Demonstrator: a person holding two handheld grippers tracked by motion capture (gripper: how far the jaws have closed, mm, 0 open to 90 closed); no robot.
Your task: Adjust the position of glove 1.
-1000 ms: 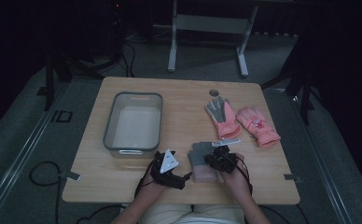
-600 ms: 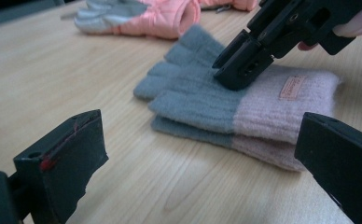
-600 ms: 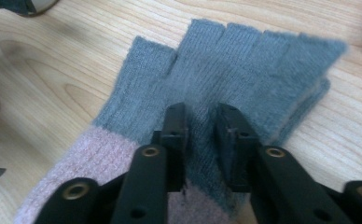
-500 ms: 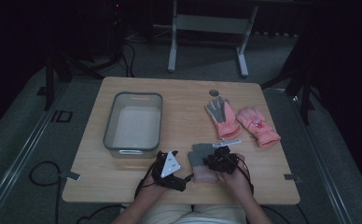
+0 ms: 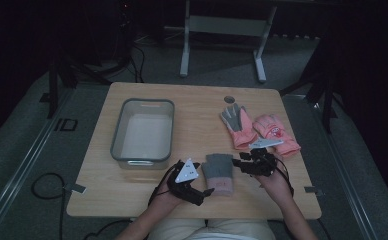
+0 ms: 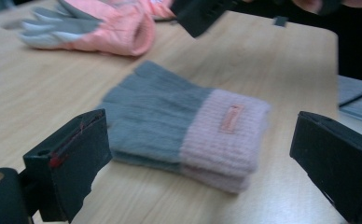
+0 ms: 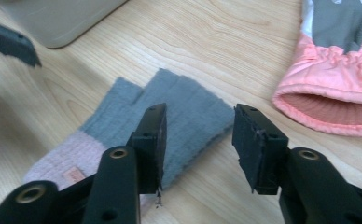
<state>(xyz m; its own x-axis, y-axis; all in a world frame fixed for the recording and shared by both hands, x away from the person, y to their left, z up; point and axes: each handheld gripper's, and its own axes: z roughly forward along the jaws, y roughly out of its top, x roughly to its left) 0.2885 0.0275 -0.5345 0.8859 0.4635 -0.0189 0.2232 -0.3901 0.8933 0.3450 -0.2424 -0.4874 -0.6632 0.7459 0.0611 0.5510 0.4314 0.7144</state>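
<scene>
Lying flat near the 6 o'clock edge of the wooden table: one knitted grey-and-pink glove, fingerless, with a small tag on its pink cuff, the cuff toward the person.

Left gripper: at 8 o'clock of that glove, just beside the cuff; jaws spread wide with the glove between them in the left gripper view, holding nothing.

Right gripper: at 3 o'clock of the glove, at its grey end; jaws parted to a moderate gap, one hanging over the grey knit, nothing held.

Pink-and-grey padded glove: at 1 o'clock of the knitted glove, well apart, palm up.

Second pink glove: touching the first, on its 3 o'clock side.

Clear plastic bin: at 10 o'clock of the knitted glove.
</scene>
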